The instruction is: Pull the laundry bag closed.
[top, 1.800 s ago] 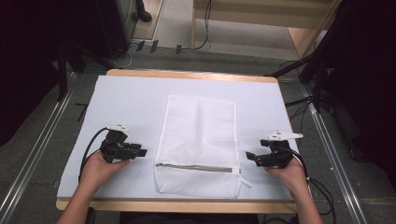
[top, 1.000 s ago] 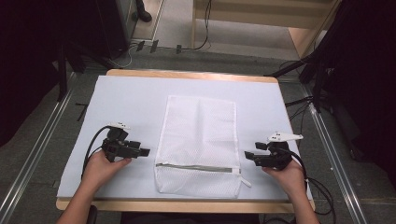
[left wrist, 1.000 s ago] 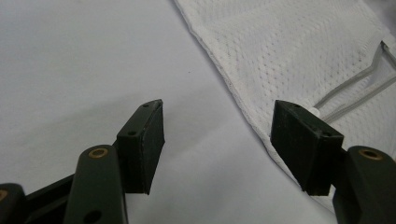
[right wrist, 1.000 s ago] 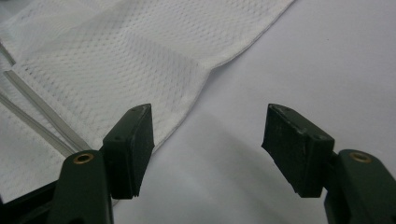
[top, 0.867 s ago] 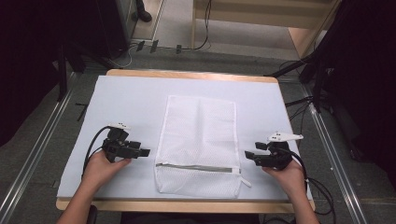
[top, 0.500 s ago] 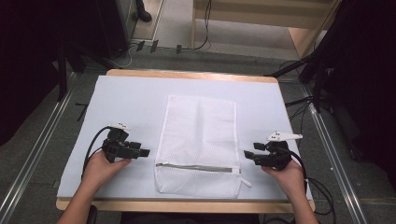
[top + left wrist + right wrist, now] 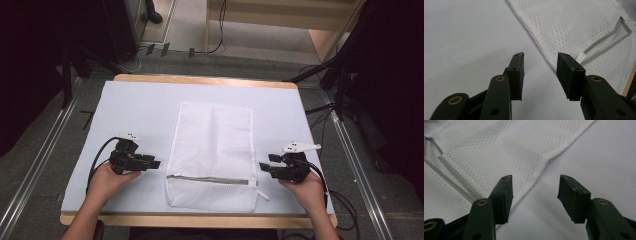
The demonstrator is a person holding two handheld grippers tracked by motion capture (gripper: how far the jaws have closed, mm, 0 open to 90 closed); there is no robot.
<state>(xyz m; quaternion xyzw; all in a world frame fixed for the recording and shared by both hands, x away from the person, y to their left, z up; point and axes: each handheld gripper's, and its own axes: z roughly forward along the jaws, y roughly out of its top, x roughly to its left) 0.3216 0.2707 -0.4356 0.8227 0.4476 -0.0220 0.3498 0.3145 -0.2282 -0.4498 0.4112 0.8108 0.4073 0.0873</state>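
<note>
Right now my two grippers sit either side of the white mesh laundry bag [image 7: 211,150], which lies flat in the middle of the pale blue mat [image 7: 145,107] with its grey zipper [image 7: 212,178] running across the end nearest me. As I read it, the step in hand is to take the bag by its two long edges, close to the zipper end, so I can lift or turn it without it folding on itself. To do that well I should slide each lower jaw flat along the mat and under the hem, bite only the stitched seam rather than loose mesh, and keep both hands level so the bag comes up square; the mesh is thin and limp, so a shallow pinch could slip off. My left gripper [image 7: 150,162] lies just beside the bag's left edge, not touching it: in the left gripper view the jaws stand about half open with bare mat between them, and they have just been closing, with nothing caught. My right gripper [image 7: 266,165] is likewise half open and has been narrowing; in the right gripper view the bag's edge runs under one jaw, but no pad presses on it.
</note>
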